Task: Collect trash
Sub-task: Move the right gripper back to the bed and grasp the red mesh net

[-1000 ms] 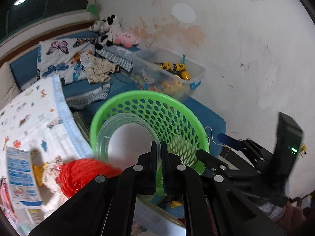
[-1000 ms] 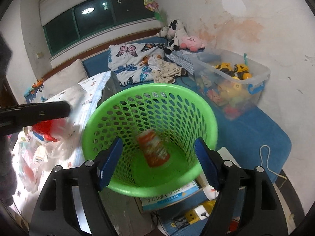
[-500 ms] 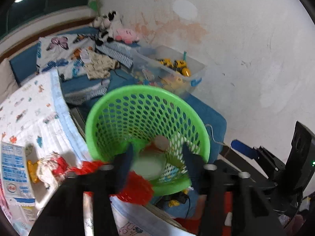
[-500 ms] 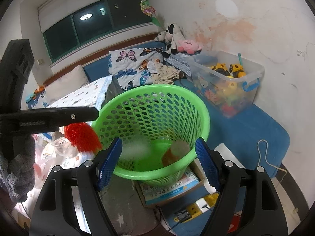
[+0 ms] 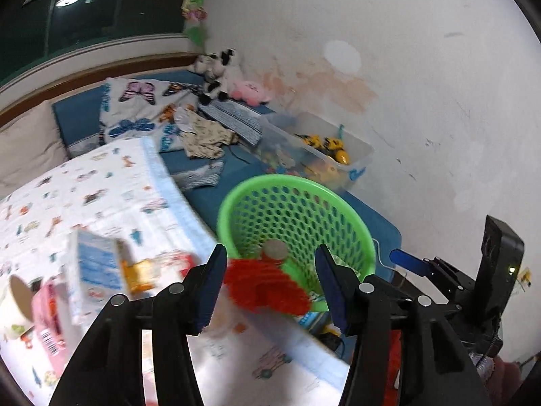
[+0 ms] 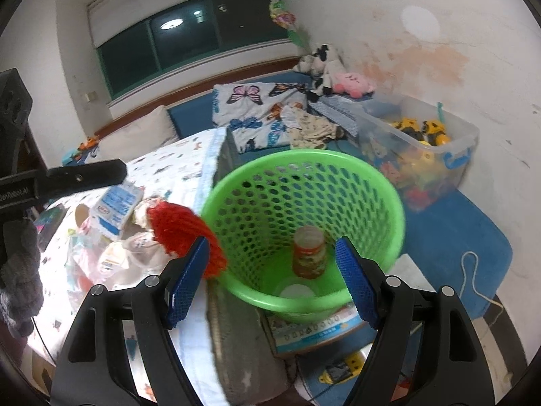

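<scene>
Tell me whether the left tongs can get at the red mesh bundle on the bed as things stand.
Probably yes. The left tongs stand open and empty, and the red mesh bundle lies right ahead of them at the bed's edge beside the green basket, with nothing on top of it.

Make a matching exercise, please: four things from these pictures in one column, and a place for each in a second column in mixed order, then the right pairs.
Things:
1. cup
2. red net
3. carton
4. yellow toys

Places:
A. in the clear box by the wall
B. upright inside the green basket
C. on the printed sheet, left of the net
D. on the sheet's edge, against the basket's rim

Pairs: 1-B, 2-D, 3-C, 4-A
</scene>
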`<state>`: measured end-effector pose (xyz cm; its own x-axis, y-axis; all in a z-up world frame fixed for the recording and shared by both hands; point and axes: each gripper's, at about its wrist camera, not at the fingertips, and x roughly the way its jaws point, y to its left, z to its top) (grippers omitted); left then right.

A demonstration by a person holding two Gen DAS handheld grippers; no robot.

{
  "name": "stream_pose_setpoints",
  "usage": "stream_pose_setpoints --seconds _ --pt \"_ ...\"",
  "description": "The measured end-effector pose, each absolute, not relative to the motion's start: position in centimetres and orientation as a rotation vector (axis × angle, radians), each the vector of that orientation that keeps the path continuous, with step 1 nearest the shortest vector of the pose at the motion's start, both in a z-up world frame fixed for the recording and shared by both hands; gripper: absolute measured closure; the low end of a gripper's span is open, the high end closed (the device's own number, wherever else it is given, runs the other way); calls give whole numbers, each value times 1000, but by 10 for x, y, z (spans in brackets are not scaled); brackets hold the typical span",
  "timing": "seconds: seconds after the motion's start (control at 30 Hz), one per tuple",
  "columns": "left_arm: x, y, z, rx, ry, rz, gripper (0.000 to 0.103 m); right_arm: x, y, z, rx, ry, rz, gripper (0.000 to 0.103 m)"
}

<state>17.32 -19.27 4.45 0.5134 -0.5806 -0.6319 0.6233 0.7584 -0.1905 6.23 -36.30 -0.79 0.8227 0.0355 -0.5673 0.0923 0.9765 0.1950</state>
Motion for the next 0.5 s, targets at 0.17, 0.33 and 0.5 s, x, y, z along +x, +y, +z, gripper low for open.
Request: stream_pose_setpoints --seconds 0.17,0.33,0.5 --pt "172 -153 50 29 715 -662 51 79 -341 -12 207 636 53 26" --pt "169 -116 46 5 713 -601 51 101 -323 -18 187 673 132 26" --pt "165 -95 37 -5 720 -562 51 122 -313 -22 177 696 187 26"
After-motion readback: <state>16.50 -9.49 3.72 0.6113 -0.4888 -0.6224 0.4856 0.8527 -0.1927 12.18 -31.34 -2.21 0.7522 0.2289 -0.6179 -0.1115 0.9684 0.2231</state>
